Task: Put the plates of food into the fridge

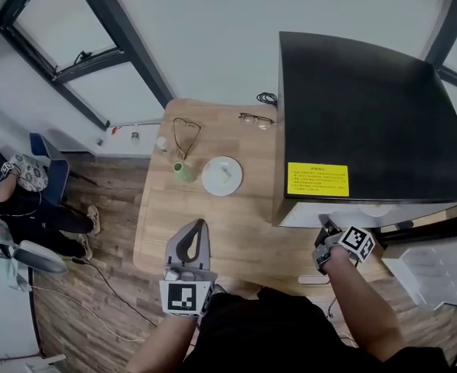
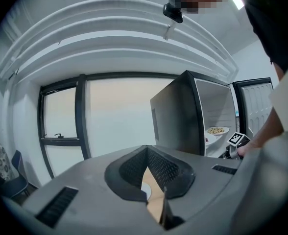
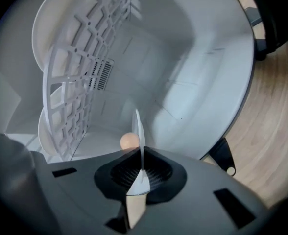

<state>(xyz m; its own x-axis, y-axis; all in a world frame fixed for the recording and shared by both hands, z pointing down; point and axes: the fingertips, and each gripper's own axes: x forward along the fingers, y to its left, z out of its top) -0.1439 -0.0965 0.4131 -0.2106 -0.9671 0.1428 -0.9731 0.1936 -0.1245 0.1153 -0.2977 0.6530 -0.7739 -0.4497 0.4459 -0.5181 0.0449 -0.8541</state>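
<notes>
1. Fridge (image 1: 368,115) with a black top and a yellow sticker (image 1: 317,179) fills the right of the head view, at the right end of a wooden table (image 1: 213,231). Its white inside opens toward the bottom of the frame.
2. At the lower right of that view the right gripper (image 1: 327,235) is up against the open front of the fridge. Its jaws are closed on the thin rim of a white plate (image 3: 140,126), one pad pressed on each side. In the right gripper view this plate shows edge-on at the centre.
3. A small round orange piece of food (image 3: 130,141) lies on the white plate, just left of the gripped rim. The fridge's pale walls and a white grid shelf (image 3: 80,72) sit close behind it, in the upper left of the frame.
4. The left gripper (image 1: 193,238) is at the lower centre of the head view, over the near part of the table. Its jaw tips meet and nothing is between them.
5. A second plate (image 1: 221,176) rests on the middle of the table, well apart from both grippers. A green cup (image 1: 183,171) is just beside it on the left, and glasses (image 1: 256,119) lie near the far edge.
6. A third plate (image 2: 216,130), carrying food, is inside the fridge, at the right of the left gripper view.
</notes>
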